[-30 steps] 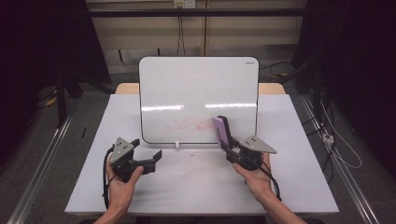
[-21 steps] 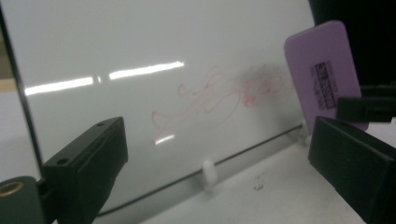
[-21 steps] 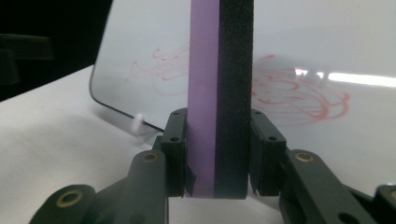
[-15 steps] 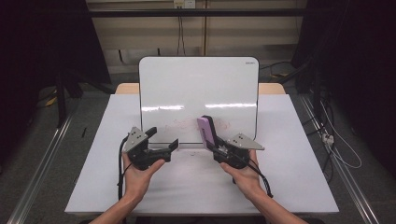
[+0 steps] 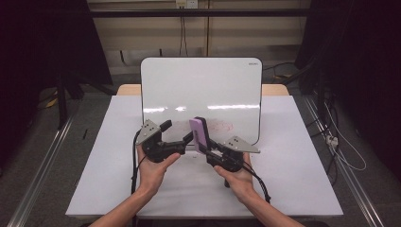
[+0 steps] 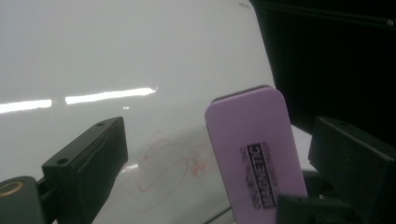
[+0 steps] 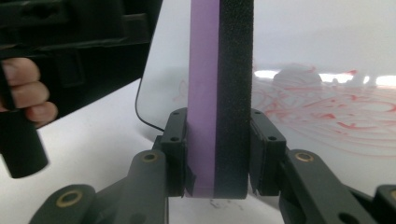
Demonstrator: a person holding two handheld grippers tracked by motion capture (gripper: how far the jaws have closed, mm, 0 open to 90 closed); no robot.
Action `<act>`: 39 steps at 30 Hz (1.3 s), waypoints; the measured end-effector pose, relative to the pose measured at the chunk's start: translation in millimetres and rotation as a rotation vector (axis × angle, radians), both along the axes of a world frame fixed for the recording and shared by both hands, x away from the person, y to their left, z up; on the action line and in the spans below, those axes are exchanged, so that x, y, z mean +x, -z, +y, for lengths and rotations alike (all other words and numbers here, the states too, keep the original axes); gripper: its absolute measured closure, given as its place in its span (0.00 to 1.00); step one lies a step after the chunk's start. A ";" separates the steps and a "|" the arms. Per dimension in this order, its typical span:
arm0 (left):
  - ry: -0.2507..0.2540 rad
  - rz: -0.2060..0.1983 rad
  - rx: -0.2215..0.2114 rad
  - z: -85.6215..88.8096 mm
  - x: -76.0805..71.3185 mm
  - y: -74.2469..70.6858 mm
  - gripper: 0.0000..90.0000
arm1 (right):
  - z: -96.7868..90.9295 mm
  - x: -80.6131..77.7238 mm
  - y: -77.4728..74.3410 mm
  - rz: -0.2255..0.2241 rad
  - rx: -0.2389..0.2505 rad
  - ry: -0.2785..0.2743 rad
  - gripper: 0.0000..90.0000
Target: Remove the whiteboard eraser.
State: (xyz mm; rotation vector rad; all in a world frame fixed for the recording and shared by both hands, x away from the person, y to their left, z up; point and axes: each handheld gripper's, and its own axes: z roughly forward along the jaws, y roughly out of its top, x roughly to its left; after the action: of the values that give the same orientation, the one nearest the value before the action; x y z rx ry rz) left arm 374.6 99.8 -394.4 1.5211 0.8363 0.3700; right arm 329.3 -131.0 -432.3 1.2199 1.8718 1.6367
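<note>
Surroundings of a white-topped table (image 5: 302,165): fittings and floor items.
A strip of wooden edge (image 5: 274,90) is seen at the far side of the table. A metal rail (image 5: 42,175) is laid on the floor to the left of the table, and a second rail (image 5: 347,179) to its right. Loose cables (image 5: 350,158) and a power strip (image 5: 333,140) are found on the floor just right of the table. Black curtains (image 5: 42,42) are hung on both sides beyond the table. A wall outlet (image 5: 186,4) is mounted high behind the table, with cords (image 5: 182,38) hung below it and a black bar (image 5: 198,13) set across.
</note>
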 end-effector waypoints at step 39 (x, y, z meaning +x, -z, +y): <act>0.042 0.094 -0.167 -18.3 -3.3 33.8 0.45 | 13.8 1.2 10.0 0.037 0.113 -0.004 0.71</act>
State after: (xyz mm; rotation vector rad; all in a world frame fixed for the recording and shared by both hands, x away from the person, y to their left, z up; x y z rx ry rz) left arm 371.3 81.5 -428.3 1.4067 0.8855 0.1943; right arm 330.5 -117.2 -442.3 1.3007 1.8266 1.7546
